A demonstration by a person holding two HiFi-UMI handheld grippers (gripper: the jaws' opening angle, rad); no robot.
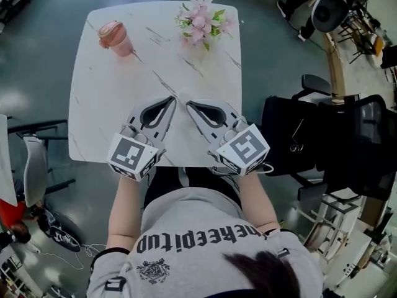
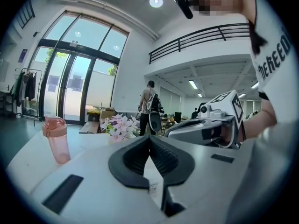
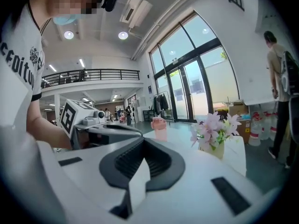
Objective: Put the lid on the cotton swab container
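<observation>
No cotton swab container or lid shows in any view. My left gripper [image 1: 172, 99] rests low over the near part of the white marble table [image 1: 111, 104], jaws shut with nothing between them; its tips [image 2: 149, 138] meet in the left gripper view. My right gripper [image 1: 189, 103] lies beside it, also shut and holding nothing, tips touching [image 3: 142, 142]. The two grippers angle toward each other, their tips a short gap apart. Each sees the other from the side: the right gripper [image 2: 205, 125] and the left gripper [image 3: 110, 129].
A pink lidded cup [image 1: 115, 38] stands at the table's far left and a small vase of pink flowers [image 1: 201, 22] at the far middle. A black office chair [image 1: 347, 141] is right of the table. A person with a backpack [image 2: 149, 107] stands in the background.
</observation>
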